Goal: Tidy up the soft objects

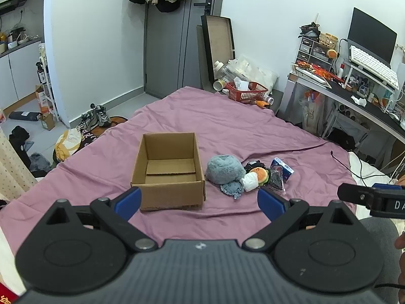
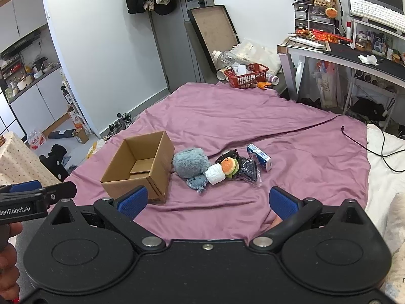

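An open, empty cardboard box (image 1: 168, 169) (image 2: 138, 168) stands on the purple bedsheet (image 1: 227, 126). Right of it lies a pile: a fluffy grey-blue plush (image 1: 224, 168) (image 2: 189, 163), a small blue-grey plush (image 1: 231, 188) (image 2: 197, 183), a white soft roll (image 1: 250, 181) (image 2: 215, 174), a burger plush (image 1: 260, 173) (image 2: 229, 166), a dark sparkly pouch (image 1: 277, 179) (image 2: 249, 168) and a blue-white packet (image 1: 282, 168) (image 2: 259, 157). My left gripper (image 1: 198, 200) is open and empty, just short of the box. My right gripper (image 2: 207, 200) is open and empty, short of the pile.
A red basket (image 1: 246, 91) (image 2: 246, 76) sits at the bed's far edge. A desk (image 2: 354, 55) with keyboard and monitor stands at the right. A black cable (image 2: 367, 147) lies at the sheet's right edge. Shoes and clothes lie on the floor left (image 1: 96, 119).
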Demonstrator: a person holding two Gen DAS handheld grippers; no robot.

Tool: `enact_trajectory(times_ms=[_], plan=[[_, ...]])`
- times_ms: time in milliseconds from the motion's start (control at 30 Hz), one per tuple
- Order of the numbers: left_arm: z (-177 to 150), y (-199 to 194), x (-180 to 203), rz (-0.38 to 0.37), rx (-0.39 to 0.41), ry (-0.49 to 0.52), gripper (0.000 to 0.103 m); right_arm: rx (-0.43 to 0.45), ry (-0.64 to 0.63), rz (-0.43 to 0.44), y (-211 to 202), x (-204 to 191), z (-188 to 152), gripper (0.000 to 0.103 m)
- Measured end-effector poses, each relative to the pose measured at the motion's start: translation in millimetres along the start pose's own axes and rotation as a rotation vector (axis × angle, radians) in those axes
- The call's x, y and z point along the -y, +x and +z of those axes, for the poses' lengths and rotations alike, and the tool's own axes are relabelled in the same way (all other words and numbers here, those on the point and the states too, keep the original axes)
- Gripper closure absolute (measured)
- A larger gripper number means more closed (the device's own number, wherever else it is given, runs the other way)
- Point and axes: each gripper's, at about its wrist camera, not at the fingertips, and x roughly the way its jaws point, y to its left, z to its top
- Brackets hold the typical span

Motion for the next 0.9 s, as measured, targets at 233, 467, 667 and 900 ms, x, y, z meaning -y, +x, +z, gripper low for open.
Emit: enact_trajectory(times_ms=[233,467,667,900], plan=[[2,12,7,0.006,0.008,0.000,0.005,-0.003,-0.002,0.020,11,6,2,0.000],[4,34,13,0.019,-0.008,-0.036,0.006,-0.005,0.067,0.051,33,28,4,0.000],[6,47,14,0.024,-0.013,-0.045,0.008,-0.008,0.101,0.037,53,43,10,0.000],[17,63,15,0.017,0.016,-0.075,0.008,-0.007,0.103,0.051,67,52,19,0.000]])
